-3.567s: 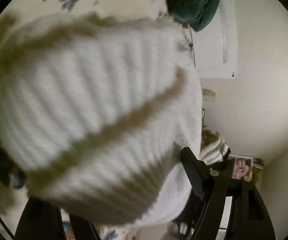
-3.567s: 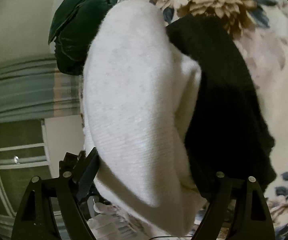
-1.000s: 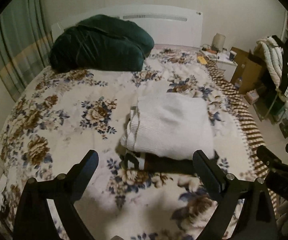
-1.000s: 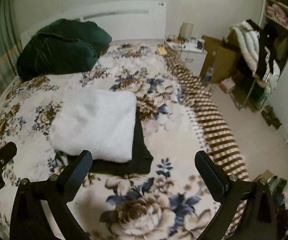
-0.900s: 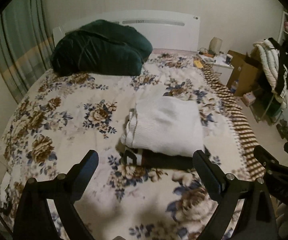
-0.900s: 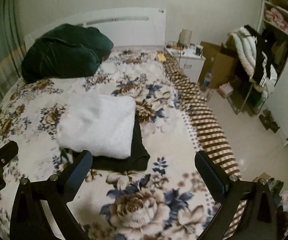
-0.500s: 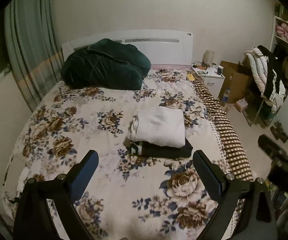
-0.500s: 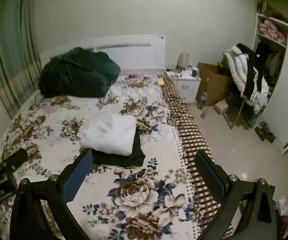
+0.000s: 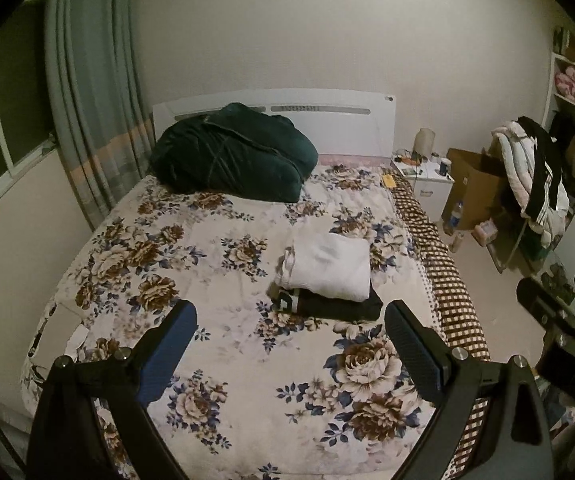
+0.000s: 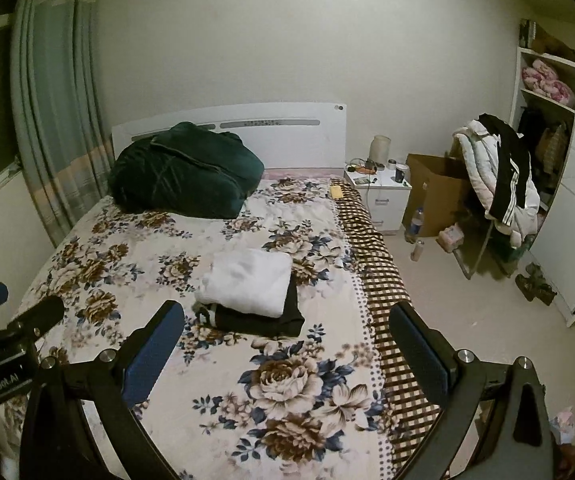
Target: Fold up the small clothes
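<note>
A folded white knit garment [image 9: 329,266] lies stacked on a folded black garment [image 9: 335,306] on the floral bedspread [image 9: 215,272]. The stack also shows in the right wrist view, white [image 10: 249,282] over black [image 10: 259,320]. My left gripper [image 9: 289,326] is open and empty, held well back from the stack above the bed's foot. My right gripper [image 10: 287,330] is open and empty, also well back. Part of the right gripper shows at the right edge of the left wrist view [image 9: 555,312]. Part of the left gripper shows at the left edge of the right wrist view [image 10: 3,328].
A dark green bundle of bedding [image 9: 229,152] lies by the white headboard [image 9: 327,120]. A nightstand [image 10: 379,186], a cardboard box [image 10: 435,188], bottles on the floor [image 10: 415,236] and a rack hung with clothes [image 10: 499,176] stand right of the bed. Curtains [image 9: 87,120] hang at left.
Both grippers have let go of the white garment, which now lies folded on the black one. Both have pulled far back from the stack, so the whole bed and room show.
</note>
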### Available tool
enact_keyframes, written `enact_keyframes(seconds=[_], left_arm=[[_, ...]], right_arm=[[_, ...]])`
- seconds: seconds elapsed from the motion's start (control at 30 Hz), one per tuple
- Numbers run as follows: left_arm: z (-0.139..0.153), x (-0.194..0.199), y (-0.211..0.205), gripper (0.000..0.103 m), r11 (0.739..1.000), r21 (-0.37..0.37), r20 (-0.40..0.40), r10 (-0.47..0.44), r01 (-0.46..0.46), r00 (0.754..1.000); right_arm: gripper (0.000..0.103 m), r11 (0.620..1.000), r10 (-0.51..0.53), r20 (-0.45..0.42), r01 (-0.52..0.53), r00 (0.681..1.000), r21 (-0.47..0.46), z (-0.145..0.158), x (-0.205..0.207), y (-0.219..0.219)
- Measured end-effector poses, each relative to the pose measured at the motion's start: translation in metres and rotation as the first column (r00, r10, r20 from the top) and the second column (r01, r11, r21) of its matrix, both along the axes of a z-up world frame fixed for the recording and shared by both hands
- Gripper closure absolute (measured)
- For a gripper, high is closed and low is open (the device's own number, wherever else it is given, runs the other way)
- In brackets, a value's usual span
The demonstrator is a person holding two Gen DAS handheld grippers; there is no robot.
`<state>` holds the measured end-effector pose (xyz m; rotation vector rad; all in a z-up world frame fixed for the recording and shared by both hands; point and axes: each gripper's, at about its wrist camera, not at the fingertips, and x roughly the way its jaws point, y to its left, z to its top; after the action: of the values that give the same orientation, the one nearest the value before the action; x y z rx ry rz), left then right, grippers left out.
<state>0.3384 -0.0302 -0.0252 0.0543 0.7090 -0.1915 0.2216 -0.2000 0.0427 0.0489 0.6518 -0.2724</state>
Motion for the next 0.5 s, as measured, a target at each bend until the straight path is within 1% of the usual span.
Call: enact_keyframes(seconds=[0.07,0.1,0.13,0.27,0.5], left_arm=[[0.003,-0.004,0.001,0.007,1.000,-0.009,0.004,-0.001,0.001,1.000],[0.004,-0.007,0.002,0.002,1.000,-0.007,0.007,0.002,-0.002,1.000],[0.006,-0.008,0.002,0.000,1.000,-0.003,0.017,0.005,-0.004,1.000],[0.010,-0.014,0.001,0.000,1.000,0.008,0.049,0.008,-0.008,0.999],[0.008,-0.017,-0.001,0.000,1.000,0.011,0.047,0.015,-0.015,0.999]], right_arm=[[0.000,1.000,0.012,0.007,-0.012,1.000,-0.003,0.006,-0.006,0.005],[0.000,1.000,0.015,0.011,-0.014,1.000,-0.008,0.009,-0.009,0.007],[0.000,1.000,0.017,0.011,-0.017,1.000,-0.011,0.008,-0.006,0.007],[0.000,1.000,0.013,0.010,-0.013,1.000,-0.014,0.009,-0.007,0.009],[0.000,1.000,0.018,0.011,-0.018,1.000,-0.016,0.010,0.000,0.001]])
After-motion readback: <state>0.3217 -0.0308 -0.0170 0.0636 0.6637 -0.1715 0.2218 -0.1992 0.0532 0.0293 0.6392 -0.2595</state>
